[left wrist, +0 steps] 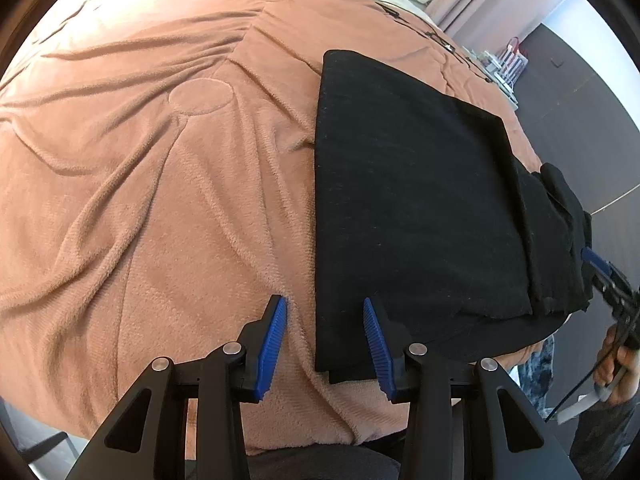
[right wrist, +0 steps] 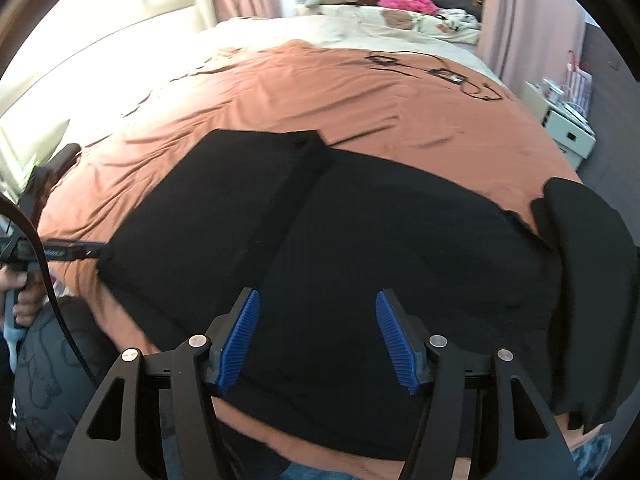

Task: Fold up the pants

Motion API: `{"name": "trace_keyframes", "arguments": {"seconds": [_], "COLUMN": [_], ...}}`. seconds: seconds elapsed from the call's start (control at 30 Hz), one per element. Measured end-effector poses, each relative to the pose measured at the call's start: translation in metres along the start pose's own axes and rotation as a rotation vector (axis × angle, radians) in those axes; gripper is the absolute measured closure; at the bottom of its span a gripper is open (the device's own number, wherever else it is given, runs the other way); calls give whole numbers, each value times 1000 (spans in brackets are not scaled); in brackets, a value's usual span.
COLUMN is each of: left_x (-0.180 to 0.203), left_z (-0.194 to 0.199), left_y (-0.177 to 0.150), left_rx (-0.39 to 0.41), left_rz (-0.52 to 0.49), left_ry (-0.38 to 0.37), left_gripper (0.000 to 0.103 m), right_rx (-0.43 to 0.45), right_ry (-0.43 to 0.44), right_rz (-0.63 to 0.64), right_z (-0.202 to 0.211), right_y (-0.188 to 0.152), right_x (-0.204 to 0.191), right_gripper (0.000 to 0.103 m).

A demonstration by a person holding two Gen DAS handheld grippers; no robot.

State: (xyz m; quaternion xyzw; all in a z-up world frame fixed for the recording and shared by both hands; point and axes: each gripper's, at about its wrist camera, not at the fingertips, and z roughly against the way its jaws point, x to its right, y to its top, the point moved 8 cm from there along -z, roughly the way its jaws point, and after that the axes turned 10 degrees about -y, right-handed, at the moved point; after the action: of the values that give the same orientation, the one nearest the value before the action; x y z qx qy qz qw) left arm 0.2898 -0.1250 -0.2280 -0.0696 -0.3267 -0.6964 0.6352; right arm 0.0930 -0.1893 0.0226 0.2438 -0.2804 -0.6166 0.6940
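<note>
A wide bed fills both views, spread with a rust-orange fleece blanket that is creased into long folds and stitched with round quilted patches; beyond the blanket, toward the head of the bed, lies a cream sheet with soft toys and a bright pink cloth heaped on it. On the blanket, near the foot edge of the bed, lie the black knit pants, partly folded: a flat rectangular layer is doubled over on top of the rest, and at the far right end a loose flap hangs over the edge of the bed. A thin black cable trails across the blanket farther up. Pink curtains hang at the side, with a white drawer unit below them. The left claw sits at the near corner of the folded layer, its blue ribbed fingers parted to a middling gap that straddles the cloth's edge, one finger over the blanket and the other over the black fabric, pressing on nothing that can be seen. The right claw hovers above the middle of the pants with its fingers standing wide apart and nothing between them.
</note>
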Motion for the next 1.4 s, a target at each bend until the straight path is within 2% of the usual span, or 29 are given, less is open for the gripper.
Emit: {"name": "trace_keyframes", "arguments": {"seconds": [0.13, 0.33, 0.53, 0.63, 0.8, 0.9, 0.93, 0.97, 1.03, 1.23, 1.4], "left_x": [-1, -2, -3, -3, -4, -4, -4, -3, -3, -3, -4], "left_z": [0, 1, 2, 2, 2, 2, 2, 2, 3, 3, 2], "left_y": [0, -1, -2, -2, -2, -2, -3, -2, -3, -3, -3], "left_rx": [1, 4, 8, 7, 6, 6, 6, 5, 6, 9, 5], "left_rz": [6, 11, 18, 19, 25, 30, 30, 30, 30, 35, 37], "left_ry": [-8, -8, -13, -14, -21, -25, -26, -27, -29, -36, -31], "left_gripper": [60, 60, 60, 60, 60, 60, 60, 60, 60, 60, 60], "right_rx": [-7, -44, -78, -102, -111, -107, -110, -106, -88, -46, -26], "right_ry": [21, 15, -33, -87, -126, -153, -129, -101, -92, -63, -50], "right_rz": [40, 106, 171, 192, 204, 217, 209, 192, 189, 186, 162], "right_z": [1, -7, -22, -32, -46, -48, -46, -43, -37, -10, 8], "right_y": [-7, -16, -26, -30, -25, -20, -17, -13, -7, 4, 7], "right_x": [-10, -31, -49, -45, -49, -51, -50, -50, -48, -48, -36], "right_gripper": [29, 29, 28, 28, 29, 64, 73, 77, 83, 84, 89]}}
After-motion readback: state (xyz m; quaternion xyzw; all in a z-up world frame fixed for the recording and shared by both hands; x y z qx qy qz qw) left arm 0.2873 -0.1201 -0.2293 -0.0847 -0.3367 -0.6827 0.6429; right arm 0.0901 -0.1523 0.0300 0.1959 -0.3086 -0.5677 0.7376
